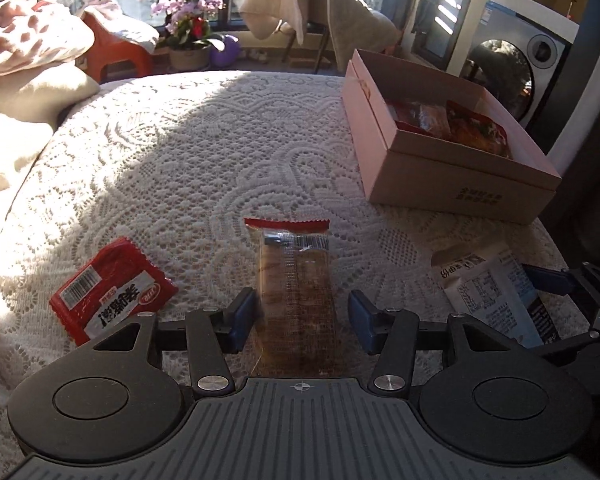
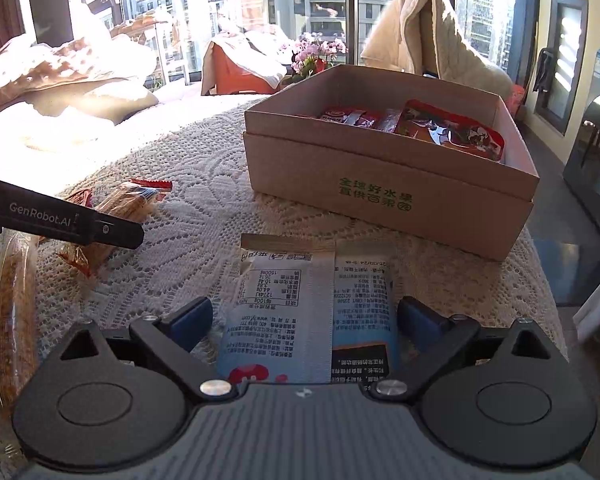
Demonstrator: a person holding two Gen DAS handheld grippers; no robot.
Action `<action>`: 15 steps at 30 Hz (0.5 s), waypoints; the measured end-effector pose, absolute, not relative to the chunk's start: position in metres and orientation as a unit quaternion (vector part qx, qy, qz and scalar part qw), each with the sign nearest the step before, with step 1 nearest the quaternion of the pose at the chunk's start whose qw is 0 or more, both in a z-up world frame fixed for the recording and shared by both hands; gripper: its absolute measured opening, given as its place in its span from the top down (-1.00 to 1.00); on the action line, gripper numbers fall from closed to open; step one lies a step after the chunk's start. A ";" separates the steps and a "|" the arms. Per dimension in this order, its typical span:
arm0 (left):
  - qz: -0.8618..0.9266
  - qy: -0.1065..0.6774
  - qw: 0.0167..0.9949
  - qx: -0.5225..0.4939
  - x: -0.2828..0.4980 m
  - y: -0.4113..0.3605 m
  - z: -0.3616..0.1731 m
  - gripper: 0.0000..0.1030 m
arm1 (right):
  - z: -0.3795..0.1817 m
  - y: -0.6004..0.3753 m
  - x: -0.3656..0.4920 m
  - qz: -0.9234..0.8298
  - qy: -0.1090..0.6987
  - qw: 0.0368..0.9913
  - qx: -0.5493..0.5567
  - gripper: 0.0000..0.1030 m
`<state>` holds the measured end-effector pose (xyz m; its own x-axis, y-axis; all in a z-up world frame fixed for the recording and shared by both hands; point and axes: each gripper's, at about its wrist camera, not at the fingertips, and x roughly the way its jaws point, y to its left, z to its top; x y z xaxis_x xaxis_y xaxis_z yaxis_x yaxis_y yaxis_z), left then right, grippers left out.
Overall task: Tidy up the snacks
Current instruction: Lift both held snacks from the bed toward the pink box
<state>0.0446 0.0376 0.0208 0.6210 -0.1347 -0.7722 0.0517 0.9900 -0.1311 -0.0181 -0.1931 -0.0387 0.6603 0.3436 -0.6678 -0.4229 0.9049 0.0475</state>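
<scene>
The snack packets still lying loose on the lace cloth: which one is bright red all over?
The red packet, lying left of the clear biscuit packet. The white-and-blue packet lies on the right.

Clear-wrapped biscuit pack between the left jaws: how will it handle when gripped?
The biscuit pack looks stiff along its stacked contents, so probably little sag. Its glossy film may slip between the left gripper pads. The biscuits likely crack if squeezed hard.

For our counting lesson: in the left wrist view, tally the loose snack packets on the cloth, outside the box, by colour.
Red packet: 1
Clear packet: 1
White-and-blue packet: 1
Total: 3
</scene>
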 end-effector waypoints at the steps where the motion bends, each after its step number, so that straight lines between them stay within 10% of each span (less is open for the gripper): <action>1: -0.057 0.433 0.898 -0.044 0.043 0.034 0.021 -0.07 | -0.039 -0.193 -0.018 0.211 0.354 0.909 -0.056 -0.93; 15: -0.033 0.431 0.902 0.000 0.056 0.021 0.019 0.07 | -0.039 -0.191 -0.017 0.213 0.357 0.908 -0.061 -0.97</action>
